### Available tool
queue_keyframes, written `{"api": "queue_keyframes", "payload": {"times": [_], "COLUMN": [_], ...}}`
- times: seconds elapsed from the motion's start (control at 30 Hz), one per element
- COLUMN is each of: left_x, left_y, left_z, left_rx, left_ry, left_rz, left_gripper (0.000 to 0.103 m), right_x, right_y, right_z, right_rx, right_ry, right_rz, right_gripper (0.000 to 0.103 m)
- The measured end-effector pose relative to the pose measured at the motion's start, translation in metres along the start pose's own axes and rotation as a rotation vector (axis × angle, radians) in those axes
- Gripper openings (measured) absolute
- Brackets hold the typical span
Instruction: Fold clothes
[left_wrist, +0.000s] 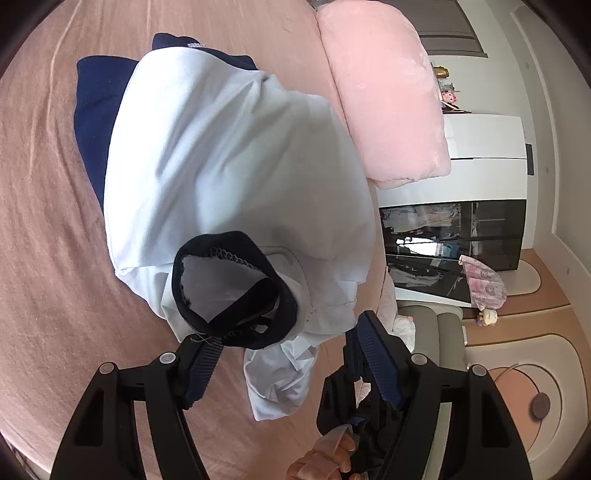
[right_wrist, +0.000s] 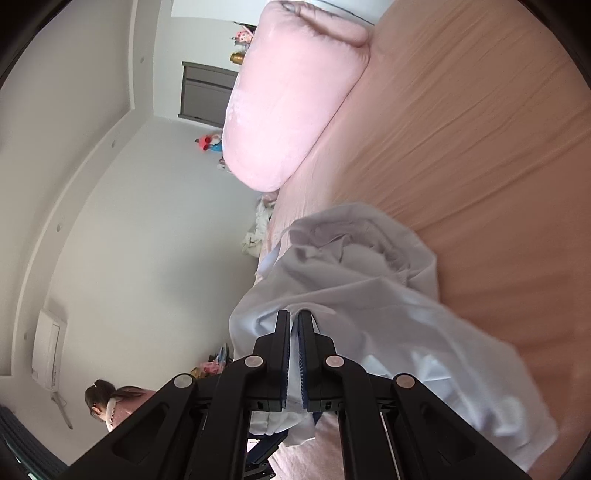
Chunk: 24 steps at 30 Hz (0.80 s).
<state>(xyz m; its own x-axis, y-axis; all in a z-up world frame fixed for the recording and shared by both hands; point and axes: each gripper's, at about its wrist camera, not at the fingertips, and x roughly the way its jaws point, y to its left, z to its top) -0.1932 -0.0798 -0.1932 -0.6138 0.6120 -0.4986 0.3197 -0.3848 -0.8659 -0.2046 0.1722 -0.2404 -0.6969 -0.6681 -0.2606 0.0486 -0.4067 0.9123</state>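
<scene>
left wrist view: light blue shirt (left_wrist: 221, 166) is seen bunched on the pink bed sheet (left_wrist: 44, 240), its navy collar (left_wrist: 232, 291) turned toward the camera, navy parts showing beneath at the far end. left gripper (left_wrist: 291, 354) is spread wide, nothing between the fingers; one finger tip sits just beside the collar. pink pillow (left_wrist: 384, 92) lies past the shirt. glass-front cabinet (left_wrist: 454, 243) is seen off the bed with clothes inside, blurred.

right wrist view: right gripper (right_wrist: 294, 321) is clenched on a fold of the shirt (right_wrist: 369, 295), fabric pinched between the pads. shirt is crumpled, draped over the bed edge on the sheet (right_wrist: 480, 147). pillow (right_wrist: 291, 96) lies beyond it.
</scene>
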Motion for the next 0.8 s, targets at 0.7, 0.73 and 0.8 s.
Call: {"api": "queue_keyframes", "payload": {"times": [0.7,0.73,0.8], "left_x": [-0.007,-0.007,-0.007], "left_y": [0.023,0.022,0.02], "left_z": [0.009,0.008,0.008], "left_rx": [-0.033,-0.023,-0.015], "left_ry": [0.017,0.022,0.032], "left_rz": [0.025,0.027,0.014], "left_gripper": [0.012,0.012,0.012], "right_x": [0.033,0.038,0.05], "right_y": [-0.027,-0.027,-0.024], "right_z": [-0.022,-0.025,-0.029], "right_rx": [0.295,0.302,0.3], "right_ry": [0.223,0.236,0.249], "right_rz": [0.208,0.207,0.198], "right_gripper": [0.077,0.077,0.077]}}
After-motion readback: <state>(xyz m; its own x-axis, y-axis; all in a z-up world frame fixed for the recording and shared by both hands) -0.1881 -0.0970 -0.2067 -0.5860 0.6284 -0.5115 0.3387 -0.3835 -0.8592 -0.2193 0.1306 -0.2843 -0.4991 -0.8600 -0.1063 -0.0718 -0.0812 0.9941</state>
